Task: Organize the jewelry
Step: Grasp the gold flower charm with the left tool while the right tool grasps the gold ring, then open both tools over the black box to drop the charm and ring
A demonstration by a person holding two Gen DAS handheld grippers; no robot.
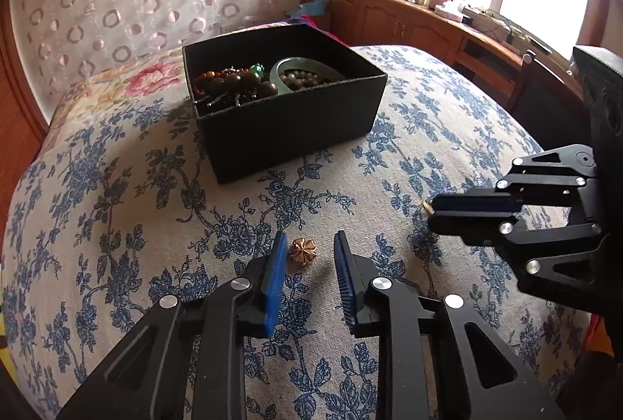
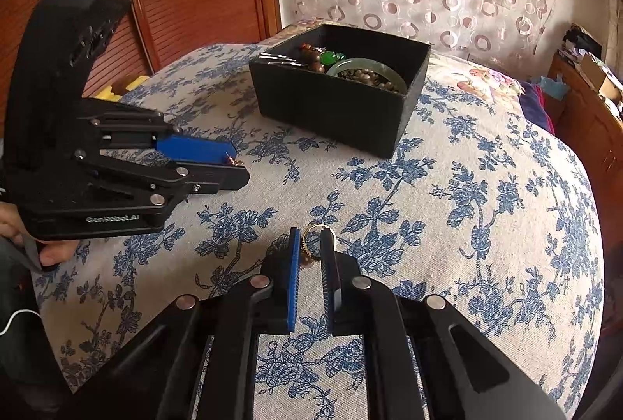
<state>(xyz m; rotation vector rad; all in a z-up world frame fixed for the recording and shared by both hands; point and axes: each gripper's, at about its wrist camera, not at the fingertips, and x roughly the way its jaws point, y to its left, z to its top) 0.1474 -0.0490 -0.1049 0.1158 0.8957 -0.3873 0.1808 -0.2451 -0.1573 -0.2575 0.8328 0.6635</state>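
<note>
Both loose pieces lie on the floral cloth (image 1: 117, 186) in front of the black box (image 1: 288, 131), which already holds beads and a bangle. Left of the box's near corner, the left gripper (image 1: 309, 250) stands wide open around the gold flower charm (image 1: 303, 251), not yet pinching it. Further right, the right gripper (image 2: 310, 244) is narrowed onto the gold ring (image 2: 311, 239), seemingly pinching it. This looks like the pickup step: close on the charm, then lift both pieces into the box.
</note>
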